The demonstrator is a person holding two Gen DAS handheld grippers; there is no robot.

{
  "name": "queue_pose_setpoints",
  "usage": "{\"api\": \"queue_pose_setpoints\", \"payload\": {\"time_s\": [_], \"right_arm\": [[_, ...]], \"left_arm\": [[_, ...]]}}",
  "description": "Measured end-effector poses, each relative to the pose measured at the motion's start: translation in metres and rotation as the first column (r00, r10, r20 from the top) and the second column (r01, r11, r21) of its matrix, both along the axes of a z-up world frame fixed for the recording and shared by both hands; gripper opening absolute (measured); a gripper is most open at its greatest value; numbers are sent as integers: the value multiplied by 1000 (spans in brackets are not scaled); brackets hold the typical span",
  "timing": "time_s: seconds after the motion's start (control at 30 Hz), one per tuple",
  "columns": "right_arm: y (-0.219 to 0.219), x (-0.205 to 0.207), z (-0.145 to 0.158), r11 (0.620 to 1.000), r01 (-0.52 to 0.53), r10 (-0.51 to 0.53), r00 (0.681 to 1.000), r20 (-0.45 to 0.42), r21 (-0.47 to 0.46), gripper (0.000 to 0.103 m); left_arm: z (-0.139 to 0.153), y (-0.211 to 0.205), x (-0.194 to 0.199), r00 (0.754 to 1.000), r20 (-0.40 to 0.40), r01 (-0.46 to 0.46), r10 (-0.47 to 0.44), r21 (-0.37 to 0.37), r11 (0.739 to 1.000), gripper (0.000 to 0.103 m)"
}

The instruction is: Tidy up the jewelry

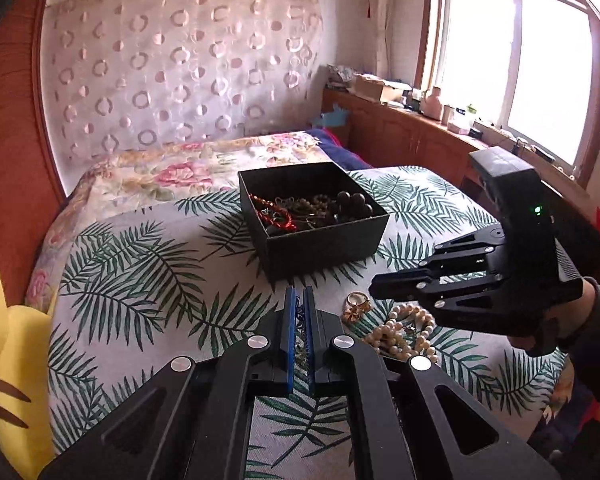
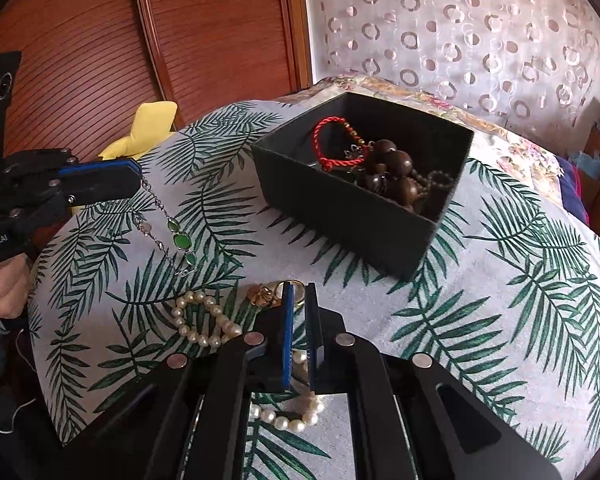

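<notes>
Pearls of the cream bead necklace (image 2: 204, 322) lie partly hidden under the right gripper (image 2: 299, 296), its jaws together, empty. Left gripper (image 2: 134, 178) is clamped on a silver chain bracelet with green stones (image 2: 172, 232), dangling over the palm-leaf bedspread (image 2: 500, 280), left of the black cardboard box (image 2: 352, 216). Writing reads "nRobot.AI", cut off.

my gripper fingers (image 2: 287, 336): matt black plastic, blue ribbed pads | box (image 2: 352, 216): matt black card | cloth (image 2: 480, 300): woven, leaf print | pearls (image 2: 198, 326): glossy | beads (image 2: 400, 164): polished wood | chain (image 2: 168, 224): metal, green glassy stones | upper-left door (image 2: 80, 40): ribbed wood
</notes>
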State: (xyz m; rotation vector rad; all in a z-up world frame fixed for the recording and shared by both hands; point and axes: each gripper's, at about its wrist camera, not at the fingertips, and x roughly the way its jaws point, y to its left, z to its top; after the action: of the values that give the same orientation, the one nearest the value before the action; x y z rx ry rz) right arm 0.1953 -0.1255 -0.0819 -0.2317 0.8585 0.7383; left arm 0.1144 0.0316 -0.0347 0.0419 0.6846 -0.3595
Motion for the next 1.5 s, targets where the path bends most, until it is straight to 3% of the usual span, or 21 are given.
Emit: {"api": "queue_pose_setpoints", "payload": {"time_s": [0.2, 0.23, 0.27, 0.33, 0.83, 0.9, 0.93, 1.13, 1.5], "right_arm": [[8, -2, -3, 1000, -17, 17, 1000, -1, -21, 7], [9, -2, -4, 1000, -17, 17, 1000, -5, -26, 12], [8, -2, -4, 1000, -17, 17, 1000, -5, -25, 24], [7, -2, -4, 1000, -17, 17, 1000, -9, -21, 32], [21, 2, -11, 993, -16, 19, 999, 28, -118, 31], [23, 2, -11, 992, -15, 19, 999, 33, -127, 28], [24, 1, -11, 991, -19, 24, 999, 37, -129, 21], [19, -5, -10, 991, -22, 28, 998, 47, -134, 21], [-4, -9, 32, 998, -5, 12, 993, 116, -59, 21]], "left_arm": [[-3, 3, -1, 1000, -6, -7, 7, -3, 1000, 3], [-3, 4, -1, 1000, -7, -8, 8, -4, 1000, 3], [-4, 4, -2, 1000, -8, -8, 8, -5, 1000, 3], [-5, 4, -2, 1000, -10, -9, 9, -4, 1000, 3], [-6, 5, -2, 1000, -10, -10, 9, -4, 1000, 3], [-6, 5, -2, 1000, -10, -10, 10, -4, 1000, 3], [-6, 5, -2, 1000, -10, -10, 10, -4, 1000, 3], [-5, 6, -2, 1000, -2, -12, 12, -7, 1000, 3], [33, 2, 14, 998, 65, -11, 12, -15, 1000, 3]]}}
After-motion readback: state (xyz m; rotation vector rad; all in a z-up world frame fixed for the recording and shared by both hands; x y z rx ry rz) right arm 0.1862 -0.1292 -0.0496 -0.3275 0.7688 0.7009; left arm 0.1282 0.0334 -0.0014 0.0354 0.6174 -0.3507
